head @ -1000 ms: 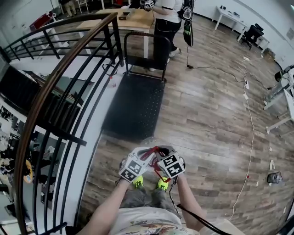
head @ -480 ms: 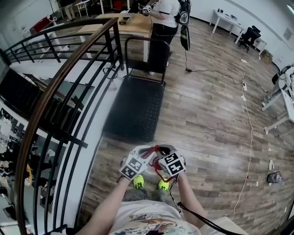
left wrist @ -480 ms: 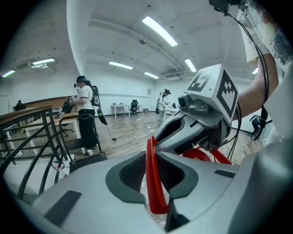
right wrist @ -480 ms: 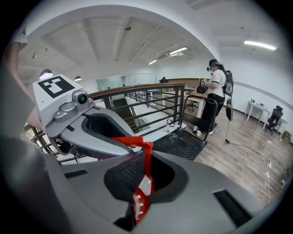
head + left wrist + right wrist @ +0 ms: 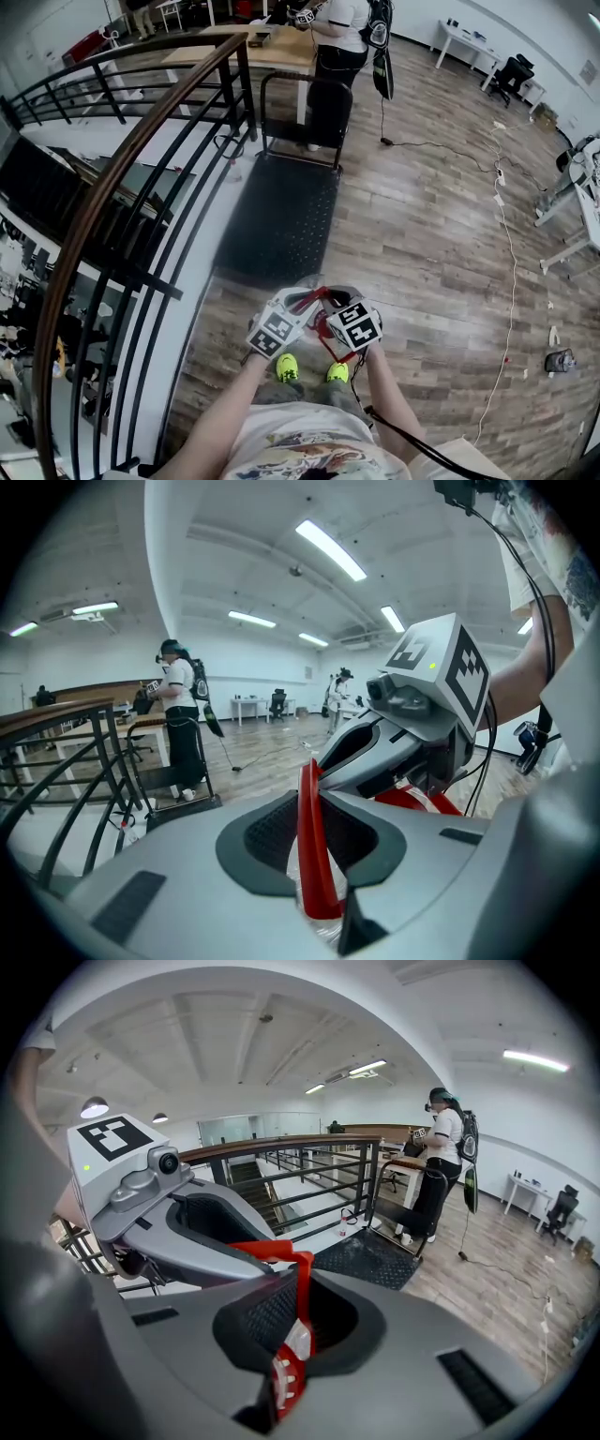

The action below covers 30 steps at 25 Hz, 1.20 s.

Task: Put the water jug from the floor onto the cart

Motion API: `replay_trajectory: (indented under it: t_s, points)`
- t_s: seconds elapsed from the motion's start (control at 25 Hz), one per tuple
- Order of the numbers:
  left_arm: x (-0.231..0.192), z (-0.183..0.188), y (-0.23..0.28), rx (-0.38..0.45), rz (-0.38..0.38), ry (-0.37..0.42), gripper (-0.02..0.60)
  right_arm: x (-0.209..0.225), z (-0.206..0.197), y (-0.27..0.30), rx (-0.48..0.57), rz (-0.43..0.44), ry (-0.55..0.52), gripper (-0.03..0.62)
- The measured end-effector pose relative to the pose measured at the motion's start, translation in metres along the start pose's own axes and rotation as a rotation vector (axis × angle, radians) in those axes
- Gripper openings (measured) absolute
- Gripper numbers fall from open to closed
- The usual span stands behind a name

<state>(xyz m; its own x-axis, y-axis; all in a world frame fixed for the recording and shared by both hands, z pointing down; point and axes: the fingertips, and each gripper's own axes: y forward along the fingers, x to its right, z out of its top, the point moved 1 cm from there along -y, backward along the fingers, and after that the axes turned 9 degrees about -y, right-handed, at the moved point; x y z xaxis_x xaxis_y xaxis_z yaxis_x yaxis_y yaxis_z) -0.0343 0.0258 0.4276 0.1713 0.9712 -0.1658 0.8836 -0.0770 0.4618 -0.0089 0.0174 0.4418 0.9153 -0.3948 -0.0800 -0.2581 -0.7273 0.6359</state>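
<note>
The left hand-held gripper (image 5: 315,841) is pinched on the thin red handle (image 5: 307,794) of the water jug (image 5: 292,866), and the right hand-held gripper (image 5: 298,1321) is clamped tight on the same handle from the other side, their tips almost meeting. The jug hangs under them over the wooden floor (image 5: 422,244), just short of the near edge of the black cart (image 5: 281,211). Whether its base is clear of the floor cannot be seen. If it is filled, it will probably be heavy and the water will shift. The clear wall looks smooth, rounded and thin, so it is a poor place to grip. The handle is the sensible hold, though the narrow strap could flex or twist between the pads, so sharing the load looks wise.
</note>
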Motion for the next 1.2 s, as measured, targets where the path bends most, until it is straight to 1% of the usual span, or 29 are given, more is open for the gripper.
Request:
replay_trajectory:
  t_s: [0.12,0.28,0.36,0.44,0.48,0.6,0.76,0.92,1.04,1.2]
  points:
    - [-0.010,0.002,-0.007,0.004,0.001,0.001,0.058,-0.003,0.010,0.007,0.007,-0.001,-0.006,0.021]
    - [-0.016,-0.001,-0.015,-0.003,-0.016,0.008,0.058,-0.009,0.015,0.013,0.006,-0.010,0.017,0.021]
    - [-0.018,-0.005,-0.026,-0.015,-0.003,-0.006,0.058,-0.019,0.020,0.016,0.010,0.016,0.029,0.022]
    - [-0.028,-0.005,-0.033,-0.026,0.030,-0.013,0.058,-0.025,0.028,0.026,0.017,0.048,0.036,0.021]
    - [-0.031,-0.002,-0.030,-0.027,0.040,-0.011,0.058,-0.022,0.029,0.028,0.017,0.050,0.037,0.022]
    - [-0.035,0.003,-0.014,-0.023,0.038,-0.006,0.058,-0.002,0.025,0.029,0.020,0.043,0.036,0.021]
    - [-0.056,0.011,-0.014,-0.016,0.077,-0.007,0.058,0.006,0.039,0.044,0.038,0.073,0.026,0.023]
    - [-0.082,0.018,-0.002,-0.016,0.124,-0.038,0.058,0.025,0.054,0.061,0.046,0.124,-0.005,0.023]
    - [-0.105,0.032,0.015,-0.017,0.150,-0.056,0.058,0.051,0.062,0.079,0.049,0.147,-0.017,0.022]
    - [-0.137,0.039,0.040,-0.037,0.184,-0.086,0.058,0.082,0.070,0.105,0.045,0.193,-0.037,0.022]
